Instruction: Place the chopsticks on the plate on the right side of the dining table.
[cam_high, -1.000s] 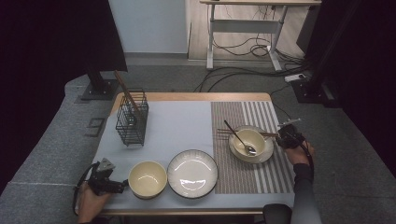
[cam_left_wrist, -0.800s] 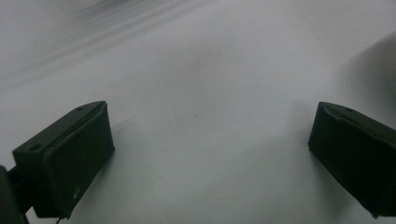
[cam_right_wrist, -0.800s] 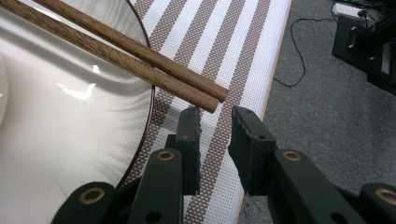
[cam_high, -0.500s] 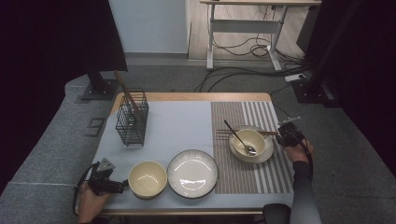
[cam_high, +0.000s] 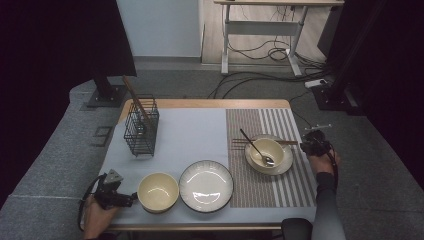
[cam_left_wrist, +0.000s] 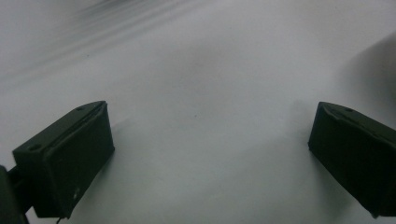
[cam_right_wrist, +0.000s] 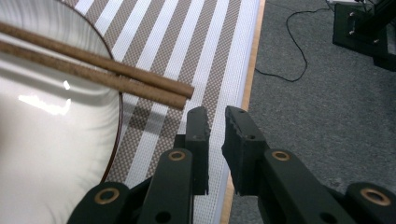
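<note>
The right hand-held gripper (cam_high: 314, 145) sits at the right edge of the table (cam_high: 205, 103), just beside the outer ends of a pair of brown chopsticks (cam_high: 240, 142) that lie across the rim of a pale plate (cam_high: 287, 162) on the striped placemat (cam_high: 287, 125). In the right gripper view its jaws have just been closing and now stand nearly together with only a narrow slit between them and nothing in it; the chopstick (cam_right_wrist: 93, 70) tips end just short of them, apart from the pads, above the placemat (cam_right_wrist: 187, 37). The jaws hang over the last white stripes and the wooden table edge (cam_right_wrist: 247, 93), with open grey floor (cam_right_wrist: 327, 93) beyond. A cream bowl (cam_high: 265, 151) with a dark spoon (cam_high: 255, 147) stands on the plate. The left hand-held gripper (cam_high: 131, 199) rests at the near left corner of the table, pointing at a second cream bowl (cam_high: 158, 191) and close to it; in the left gripper view its jaws are spread wide over the bare grey cloth (cam_left_wrist: 201, 93) with nothing between them. A larger ribbed plate (cam_high: 206, 186) lies just right of that bowl. A black wire basket (cam_high: 141, 130) holding a wooden stick stands well back on the left, leaving a wide free stretch of cloth in the middle of the table.
</note>
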